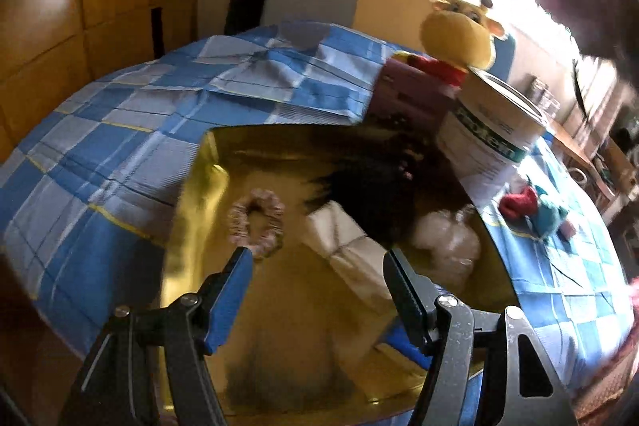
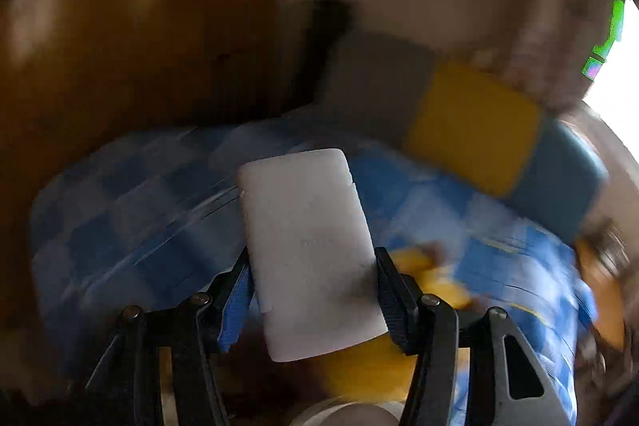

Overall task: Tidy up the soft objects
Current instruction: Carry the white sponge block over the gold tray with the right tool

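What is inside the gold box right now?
In the gold box: a pink scrunchie, a cream folded cloth, a dark furry item, something white. Whatever lies beneath them is covered.

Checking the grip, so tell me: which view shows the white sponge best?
The right wrist view: the sponge fills the centre, sharp, pinched between the right gripper's pads. The left wrist view does not show it.

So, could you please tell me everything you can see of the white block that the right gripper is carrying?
The white block is a flat, rounded-corner slab, matte and slightly grainy like foam or sponge. It stands tilted, its long side pointing away from the camera, clamped near its lower half between the two fingers of the right gripper. Small nicks mark its edges. It is held above the blurred blue checked cloth; only the fingers touch it.
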Motion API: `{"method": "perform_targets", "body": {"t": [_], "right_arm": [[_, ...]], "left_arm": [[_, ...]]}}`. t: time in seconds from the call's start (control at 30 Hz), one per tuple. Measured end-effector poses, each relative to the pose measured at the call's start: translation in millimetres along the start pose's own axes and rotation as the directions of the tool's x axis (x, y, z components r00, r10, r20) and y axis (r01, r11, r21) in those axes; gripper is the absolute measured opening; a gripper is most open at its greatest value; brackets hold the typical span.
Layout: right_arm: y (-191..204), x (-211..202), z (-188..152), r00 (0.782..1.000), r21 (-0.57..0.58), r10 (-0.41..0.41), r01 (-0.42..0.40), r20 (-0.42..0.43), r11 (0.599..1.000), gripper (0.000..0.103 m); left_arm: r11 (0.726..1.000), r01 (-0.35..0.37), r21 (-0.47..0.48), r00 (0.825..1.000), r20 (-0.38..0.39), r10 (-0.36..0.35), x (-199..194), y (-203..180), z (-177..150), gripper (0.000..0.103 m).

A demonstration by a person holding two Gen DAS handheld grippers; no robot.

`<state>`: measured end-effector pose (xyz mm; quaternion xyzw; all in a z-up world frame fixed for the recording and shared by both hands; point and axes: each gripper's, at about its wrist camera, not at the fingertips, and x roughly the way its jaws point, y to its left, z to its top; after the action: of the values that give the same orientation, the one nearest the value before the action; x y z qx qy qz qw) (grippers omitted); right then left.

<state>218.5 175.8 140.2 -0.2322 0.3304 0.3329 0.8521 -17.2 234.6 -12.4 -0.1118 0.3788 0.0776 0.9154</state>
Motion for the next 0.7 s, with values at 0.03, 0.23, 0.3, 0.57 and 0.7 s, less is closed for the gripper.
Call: {"method": "perform_targets", "body": {"t": [0.03,0.23,0.3,0.57,0.7], "right_arm": [[19,10,-11,0.999,-0.031,0.035,-0.036,-0.036,0.999,0.057],[90,59,-92,0.966,-0.085,0.125,-0.147,-0.227,0.986,0.057],[99,70,-117,0.953,-0.044,0.140,-0.157,-0.270,0.987,0.057],[106,92,-173,0.940,0.118,0.144,-0.112,-0.309,0.987,0.061],[101,86,-181,0.945,0.151,0.145,-0.104,-0.293,0.983,0.063]], "left_arm": [[1.000,-0.013,-0.007,1.000,0.006,0.013,-2,5,0,0.068],[0.995,-0.087,-0.054,0.996,0.019,0.088,-13,27,-2,0.070],[0.993,-0.100,-0.061,0.995,0.019,0.102,-15,31,-4,0.071],[0.992,-0.110,-0.057,0.994,0.022,0.111,-21,29,-9,0.072],[0.993,-0.107,-0.049,0.994,0.028,0.109,-25,25,-10,0.074]]}}
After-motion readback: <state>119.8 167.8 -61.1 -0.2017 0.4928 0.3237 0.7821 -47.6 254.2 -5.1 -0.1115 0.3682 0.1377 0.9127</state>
